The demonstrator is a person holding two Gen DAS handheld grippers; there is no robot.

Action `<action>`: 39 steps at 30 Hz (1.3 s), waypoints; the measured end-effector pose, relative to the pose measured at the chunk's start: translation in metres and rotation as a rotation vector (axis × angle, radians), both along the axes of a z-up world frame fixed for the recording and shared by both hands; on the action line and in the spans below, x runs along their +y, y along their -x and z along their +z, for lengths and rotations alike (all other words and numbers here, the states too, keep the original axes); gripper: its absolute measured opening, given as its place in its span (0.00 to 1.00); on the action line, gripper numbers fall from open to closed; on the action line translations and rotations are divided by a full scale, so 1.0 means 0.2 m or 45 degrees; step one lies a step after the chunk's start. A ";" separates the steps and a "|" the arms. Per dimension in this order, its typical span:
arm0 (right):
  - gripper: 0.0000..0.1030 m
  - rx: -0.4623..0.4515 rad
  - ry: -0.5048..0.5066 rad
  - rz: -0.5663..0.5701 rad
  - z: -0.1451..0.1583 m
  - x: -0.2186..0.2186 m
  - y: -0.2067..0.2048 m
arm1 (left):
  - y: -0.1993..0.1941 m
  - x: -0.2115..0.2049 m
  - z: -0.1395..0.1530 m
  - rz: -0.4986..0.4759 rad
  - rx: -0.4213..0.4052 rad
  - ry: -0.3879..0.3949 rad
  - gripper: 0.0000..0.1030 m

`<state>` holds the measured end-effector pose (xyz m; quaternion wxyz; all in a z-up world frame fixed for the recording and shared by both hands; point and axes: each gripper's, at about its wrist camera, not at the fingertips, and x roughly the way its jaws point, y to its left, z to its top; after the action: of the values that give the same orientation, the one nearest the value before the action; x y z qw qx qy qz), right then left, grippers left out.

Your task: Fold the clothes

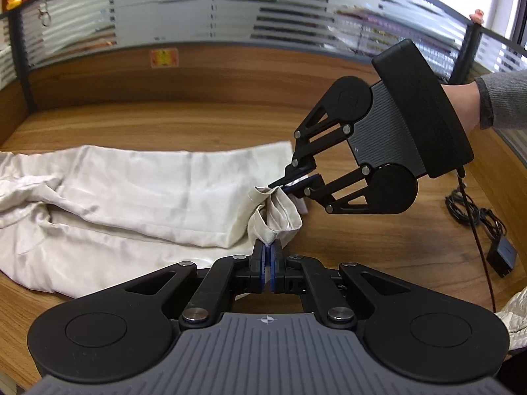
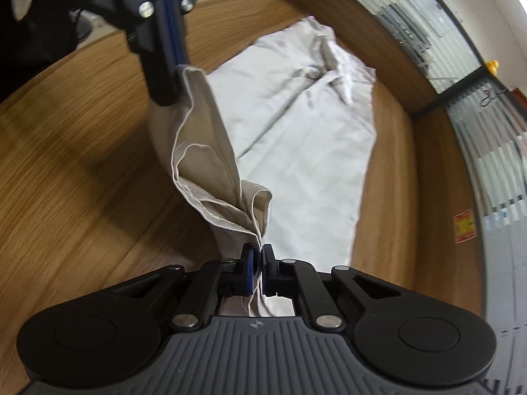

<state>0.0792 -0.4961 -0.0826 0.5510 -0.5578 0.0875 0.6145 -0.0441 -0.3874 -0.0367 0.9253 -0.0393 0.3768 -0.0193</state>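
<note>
A pair of off-white trousers (image 1: 131,197) lies stretched across the wooden desk (image 1: 164,121), leg ends toward me. My left gripper (image 1: 267,247) is shut on one corner of the leg hem. My right gripper (image 1: 290,186) is shut on the other corner, a short way beyond it, and the hem hangs bunched between them, lifted off the desk. In the right wrist view the trousers (image 2: 306,151) run away toward the waist end, the right gripper (image 2: 258,251) pinches the hem, and the left gripper (image 2: 171,62) holds the cloth at upper left.
A frosted glass partition (image 1: 230,10) and wooden wall border the desk at the back. A black cable with a small box (image 1: 500,253) lies at the right. The person's hand and grey sleeve (image 1: 494,98) hold the right gripper. A white quilted sleeve (image 1: 517,312) shows at the right edge.
</note>
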 end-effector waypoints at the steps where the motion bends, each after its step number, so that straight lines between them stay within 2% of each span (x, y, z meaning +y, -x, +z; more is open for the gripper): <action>1: 0.04 -0.011 -0.007 -0.003 0.01 0.02 0.00 | 0.01 0.02 0.01 0.013 -0.016 0.001 0.03; 6: 0.04 -0.077 -0.064 -0.027 0.09 0.15 0.00 | 0.03 0.14 0.04 0.074 -0.074 -0.014 0.03; 15: 0.03 -0.173 -0.100 -0.007 0.16 0.52 0.01 | 0.03 0.56 0.09 0.173 -0.091 0.003 0.03; 29: 0.03 -0.171 -0.090 0.017 0.18 1.26 -0.05 | -0.02 1.26 0.05 0.238 -0.025 0.010 0.03; 39: 0.03 -0.156 -0.044 0.086 0.13 1.64 -0.07 | -0.02 1.57 0.01 0.288 0.003 0.028 0.03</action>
<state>0.0926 -0.1671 -0.0565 0.5437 -0.5874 0.0243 0.5989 -0.0398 -0.0735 -0.0347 0.9206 -0.0918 0.3708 0.0811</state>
